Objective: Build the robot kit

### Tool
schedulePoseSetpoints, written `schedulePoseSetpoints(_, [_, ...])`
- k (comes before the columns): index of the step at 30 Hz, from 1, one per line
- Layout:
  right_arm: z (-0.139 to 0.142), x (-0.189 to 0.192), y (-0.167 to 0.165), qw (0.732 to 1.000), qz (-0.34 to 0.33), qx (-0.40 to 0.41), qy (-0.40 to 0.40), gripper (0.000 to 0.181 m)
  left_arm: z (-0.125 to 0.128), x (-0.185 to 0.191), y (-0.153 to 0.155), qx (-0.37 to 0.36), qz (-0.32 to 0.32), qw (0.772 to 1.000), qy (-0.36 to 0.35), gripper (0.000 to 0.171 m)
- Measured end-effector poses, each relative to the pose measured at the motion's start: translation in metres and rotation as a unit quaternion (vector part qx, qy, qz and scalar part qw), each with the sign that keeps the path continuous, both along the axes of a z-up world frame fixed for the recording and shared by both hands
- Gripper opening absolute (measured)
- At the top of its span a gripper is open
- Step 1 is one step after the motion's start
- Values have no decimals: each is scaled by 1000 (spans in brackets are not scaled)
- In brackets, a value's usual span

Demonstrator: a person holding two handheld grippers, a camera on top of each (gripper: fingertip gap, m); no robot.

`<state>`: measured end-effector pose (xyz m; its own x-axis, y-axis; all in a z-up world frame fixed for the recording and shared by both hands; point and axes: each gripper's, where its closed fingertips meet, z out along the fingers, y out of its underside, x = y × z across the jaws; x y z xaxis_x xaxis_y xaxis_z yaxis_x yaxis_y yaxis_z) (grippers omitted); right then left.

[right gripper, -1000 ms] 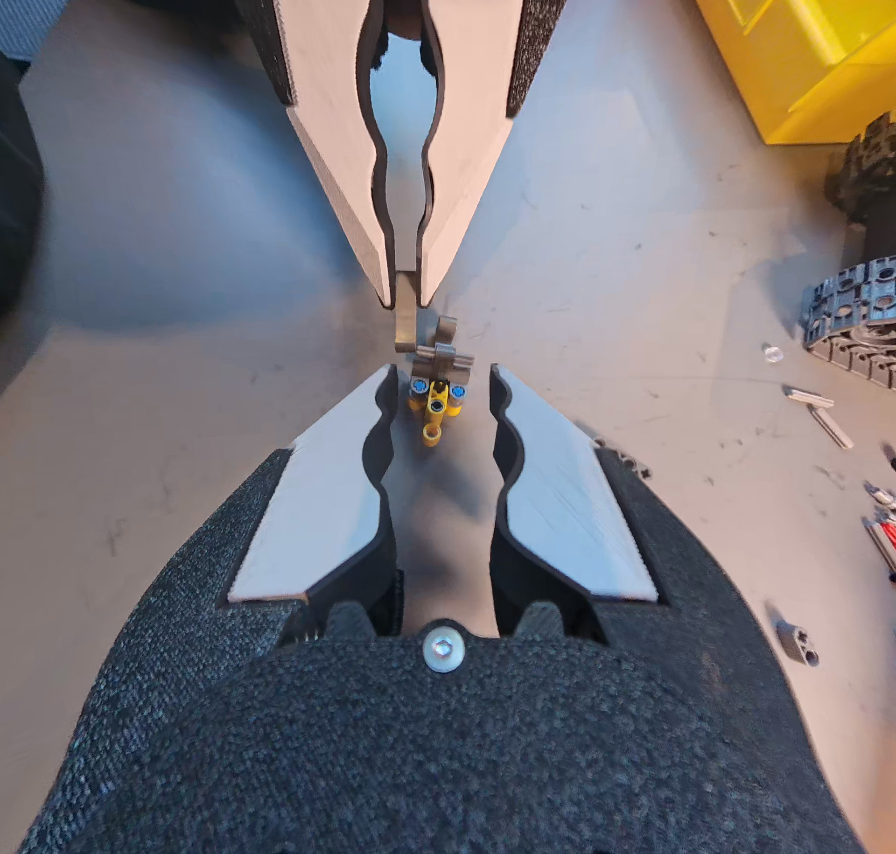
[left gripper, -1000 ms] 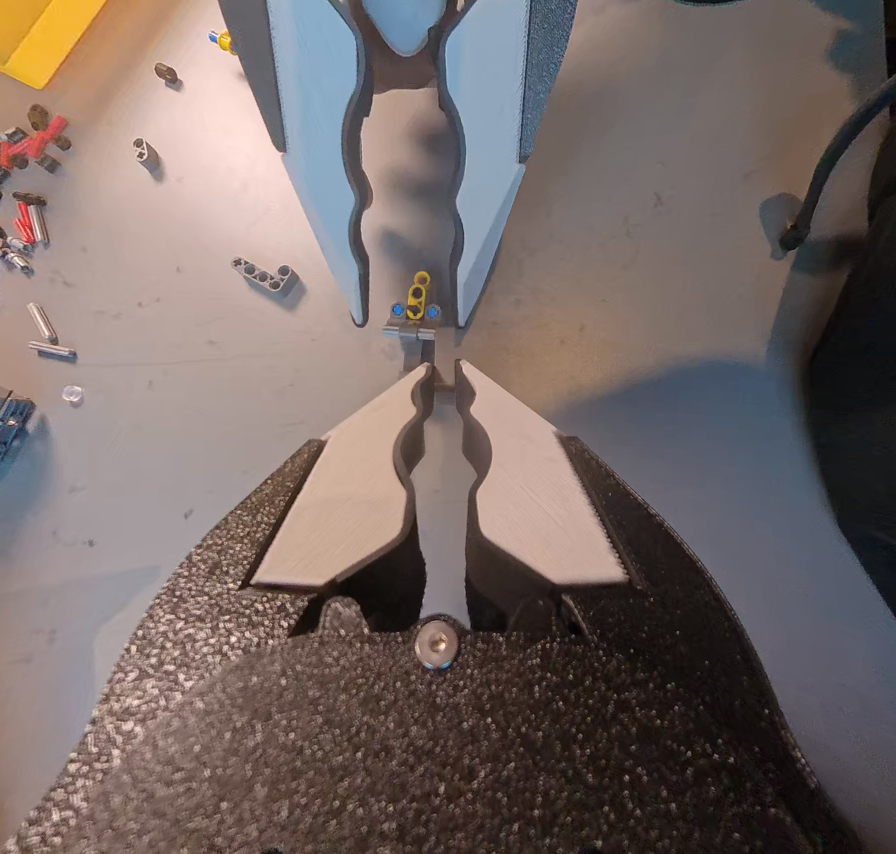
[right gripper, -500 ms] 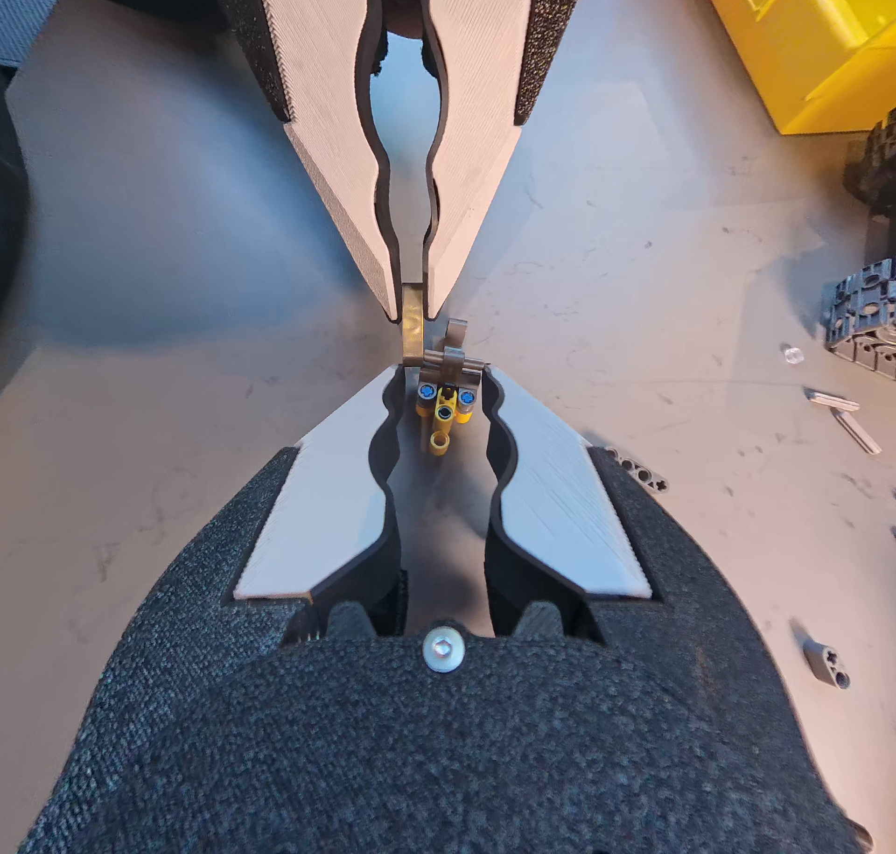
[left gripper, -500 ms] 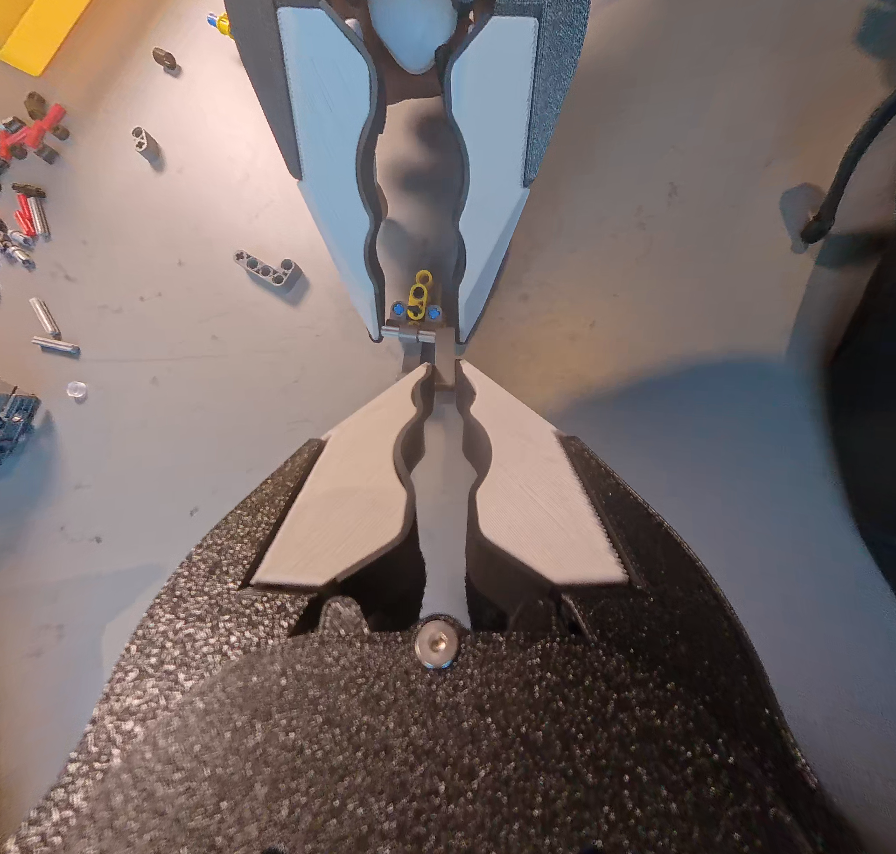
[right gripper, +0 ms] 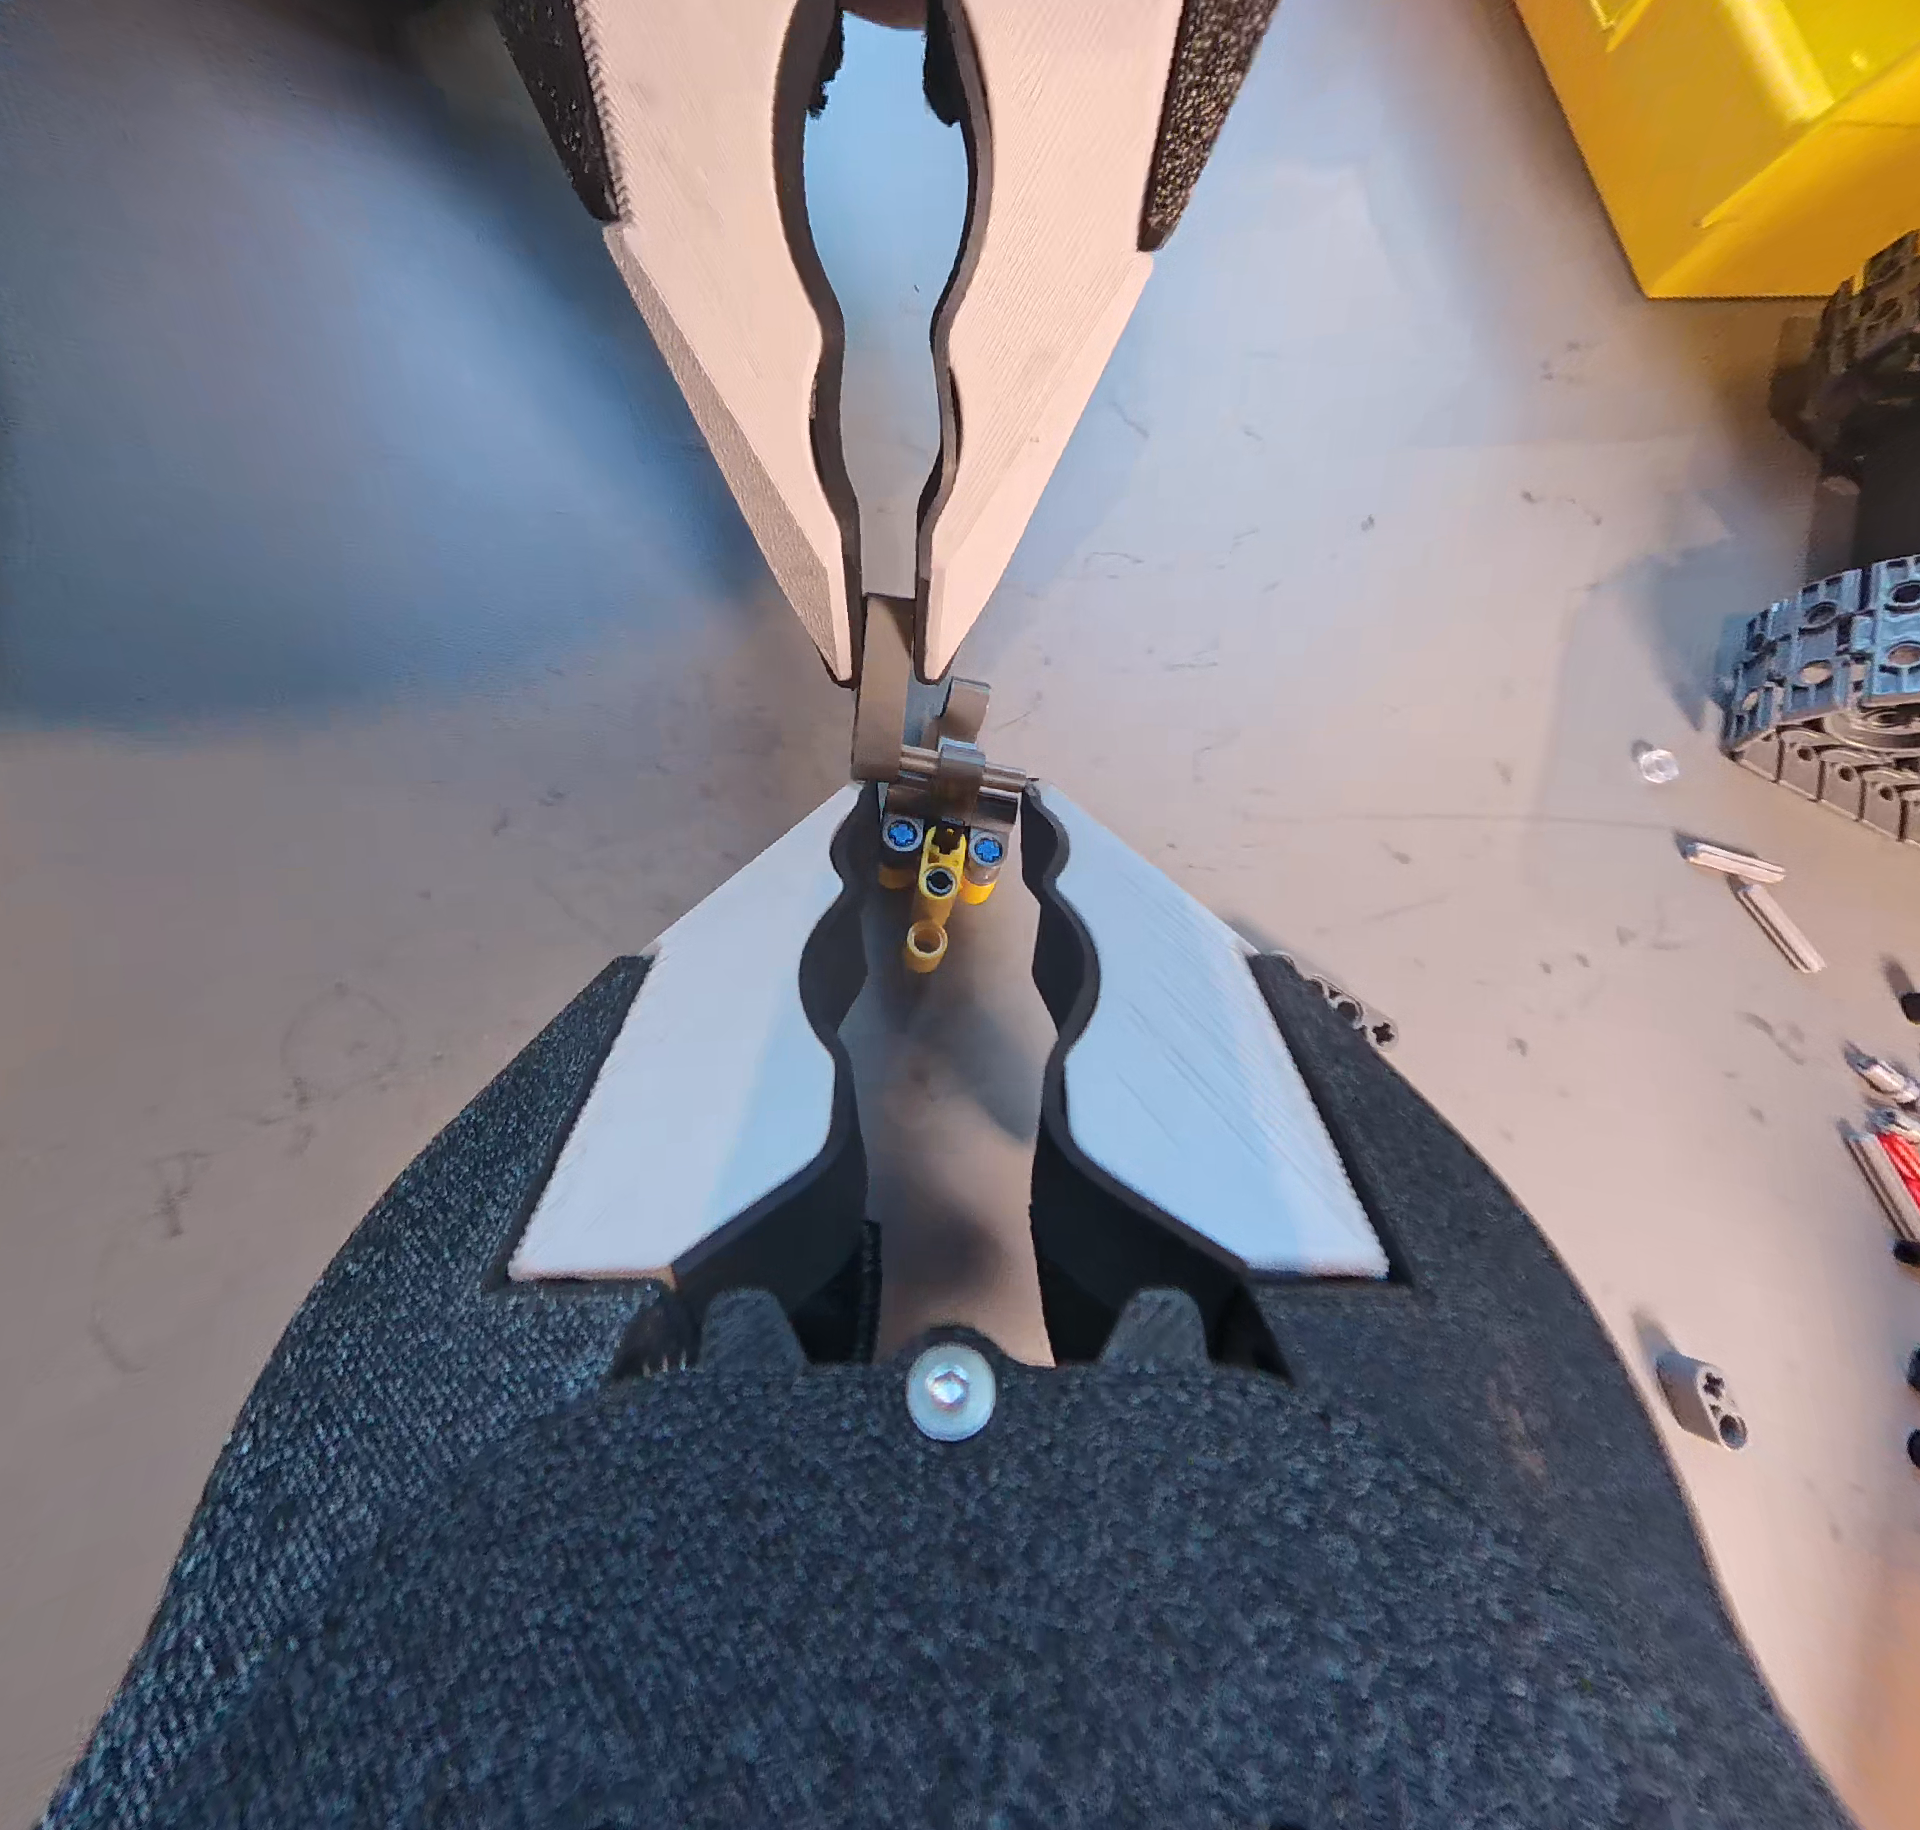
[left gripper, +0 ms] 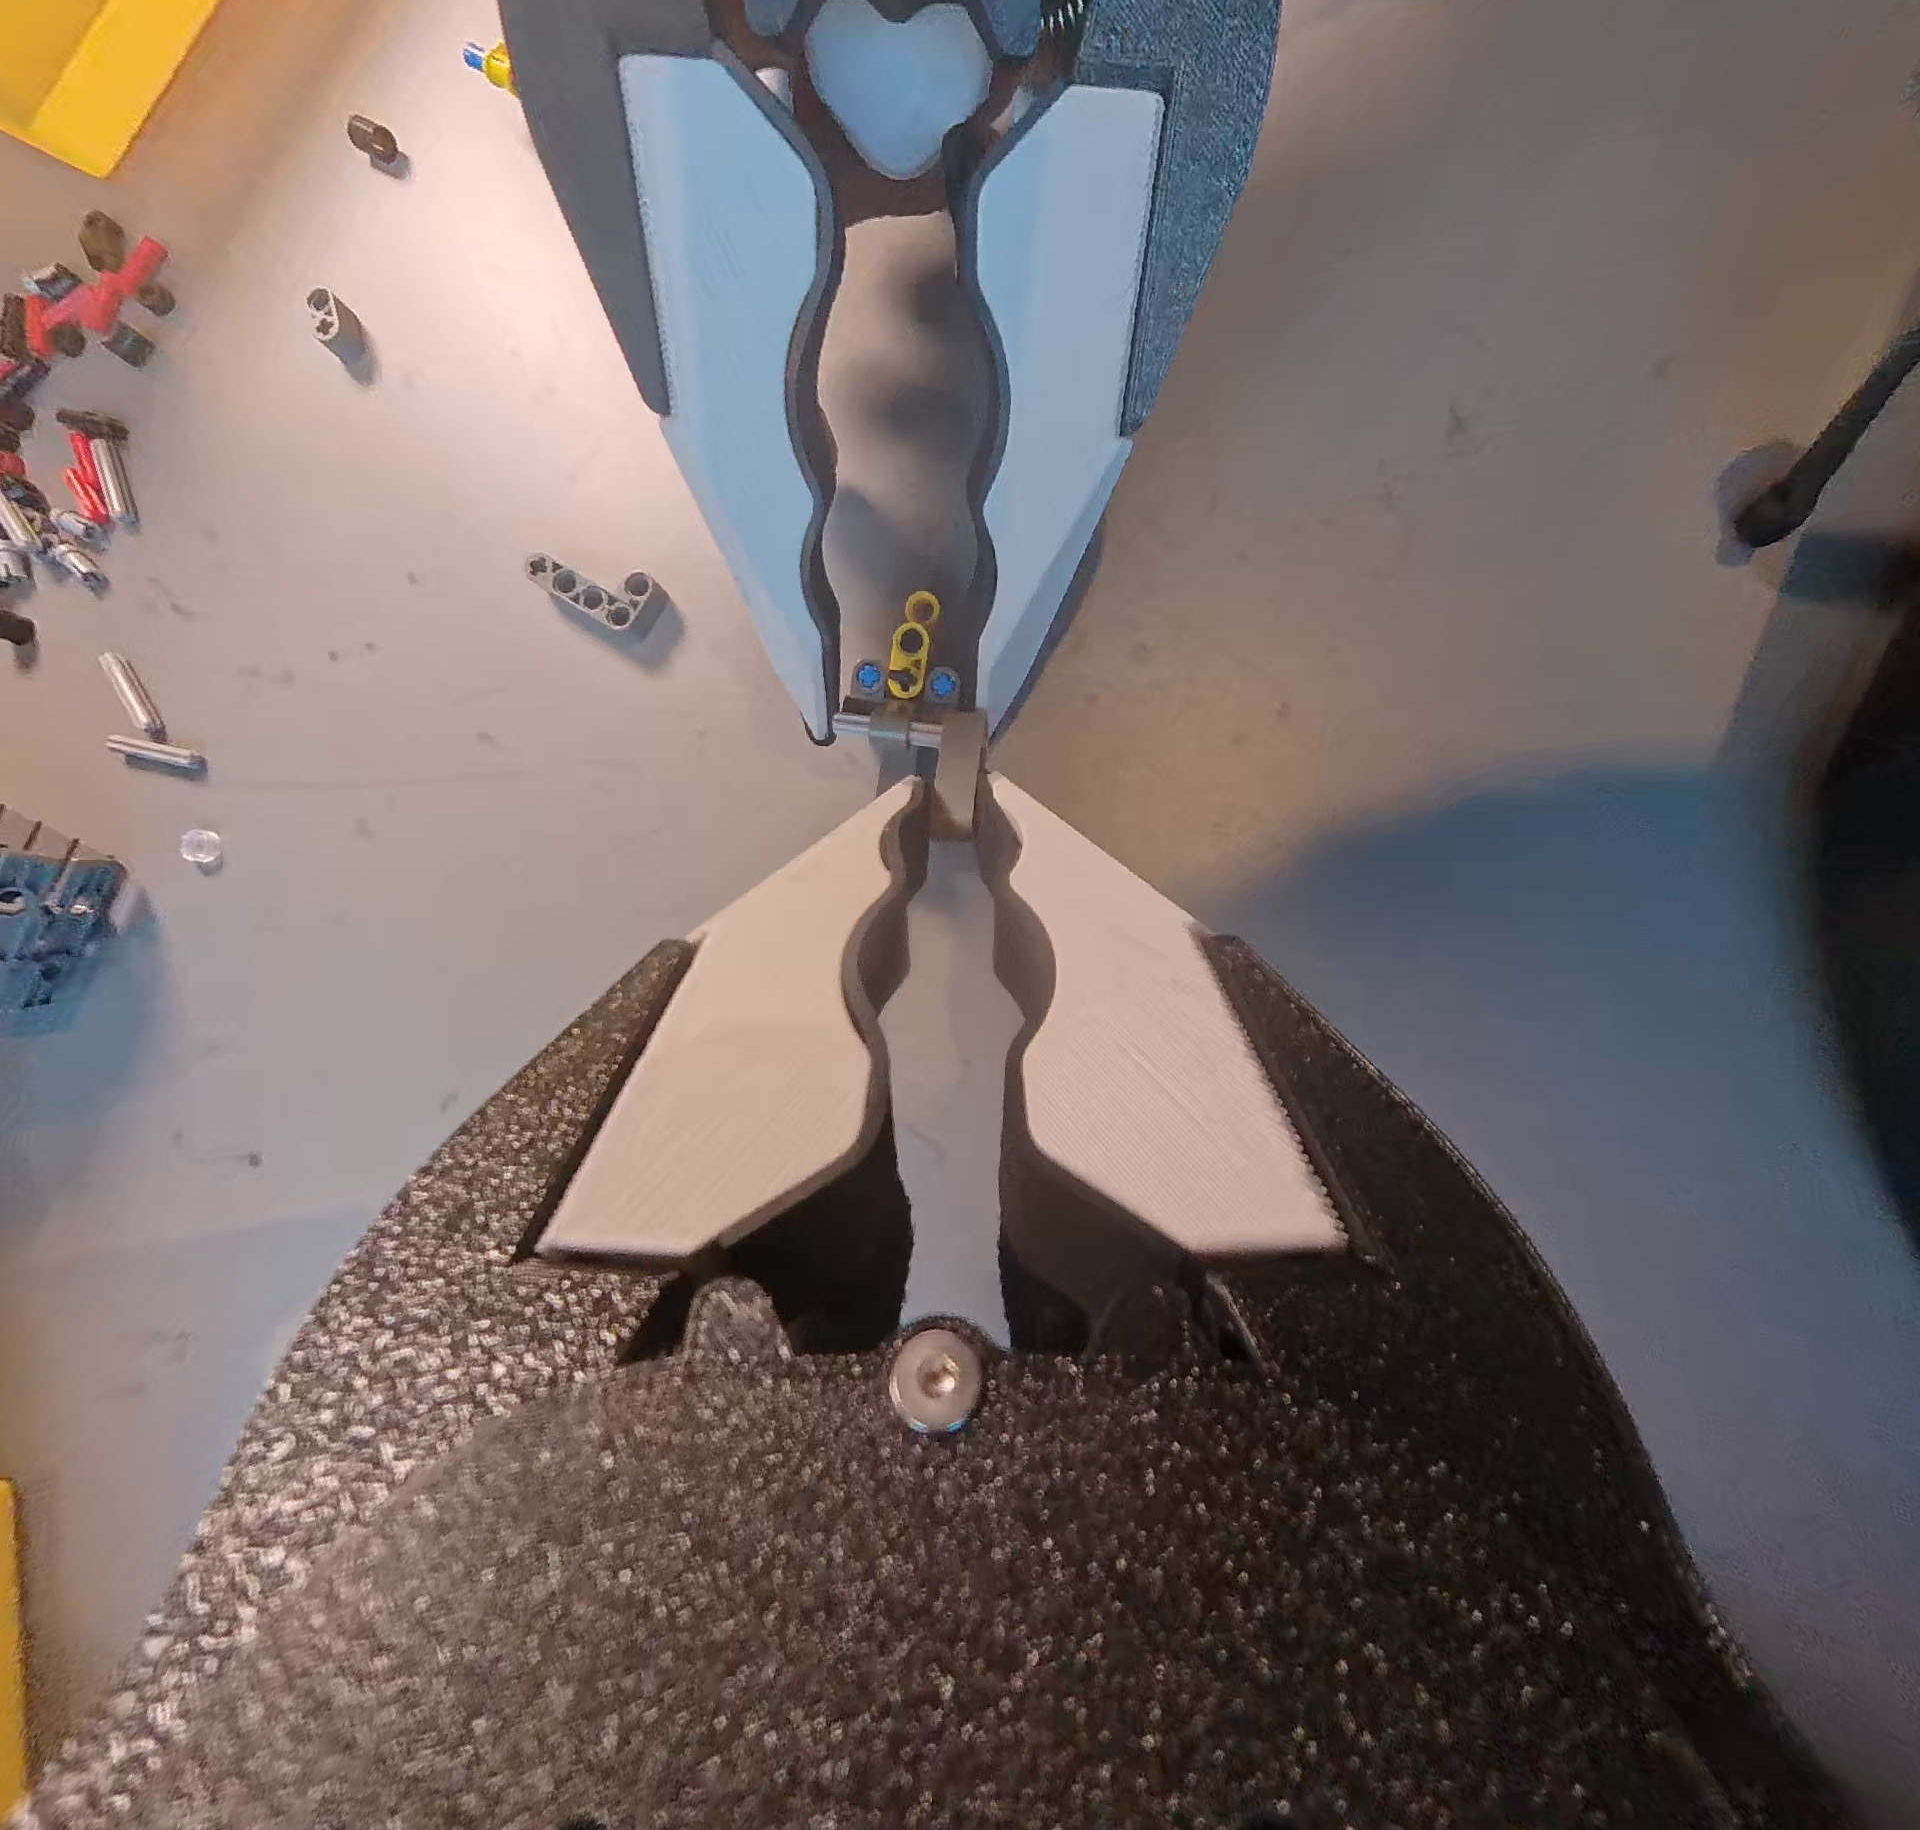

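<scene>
The left hand-held gripper [left gripper: 948, 801] pinches a grey beam [left gripper: 962, 778]. The right hand-held gripper [right gripper: 943, 801] closes narrowly around the small yellow-and-grey assembly [right gripper: 940, 850] joined to it. A yellow bin [right gripper: 1704, 87] stands far right on the worktop [right gripper: 1351, 492], contents unclear.

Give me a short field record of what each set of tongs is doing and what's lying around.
left tongs: shut on the grey flat plastic beam
right tongs: closed around the small yellow and grey plastic brick assembly with blue pins
contact: beam meets the assembly's grey crossbar
surface: grey scuffed tabletop
nearby: grey L-shaped holed beam, yellow plastic bin, grey tread links
</scene>
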<state>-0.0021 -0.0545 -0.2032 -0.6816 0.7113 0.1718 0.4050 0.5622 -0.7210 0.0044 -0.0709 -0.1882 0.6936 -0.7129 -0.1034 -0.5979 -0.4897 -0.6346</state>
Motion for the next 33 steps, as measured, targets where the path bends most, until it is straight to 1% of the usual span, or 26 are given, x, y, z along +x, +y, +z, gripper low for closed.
schedulePoseSetpoints(6, [0,0,2,1000,0,0,2,27,-1,-3,-1,36,-22,996,83,7])
schedulePoseSetpoints(10, [0,-1,1,1000,7,-1,5,27,-2,-6,-3,48,-40,991,121,7])
schedulePoseSetpoints(16, [0,-1,-1,1000,26,14,4,27,-2,-6,-5,44,-54,991,116,7])
schedulePoseSetpoints(19, [0,-1,-2,999,32,20,7,27,0,-4,-6,41,-55,993,92,7])
schedulePoseSetpoints(24, [0,3,-5,999,40,2,14,27,6,-9,-3,51,-41,998,14,7])
schedulePoseSetpoints(26, [0,3,-4,999,37,-1,14,27,8,-7,-5,49,-44,997,-28,7])
schedulePoseSetpoints(29, [0,4,-3,999,33,-4,10,27,13,-6,-3,55,-40,995,-73,7])
schedulePoseSetpoints(31, [0,4,-3,999,32,-6,12,27,14,-3,-4,56,-47,993,-94,7])
schedulePoseSetpoints(33, [0,5,-3,999,31,-8,11,27,10,-2,-4,52,-48,993,-97,7])
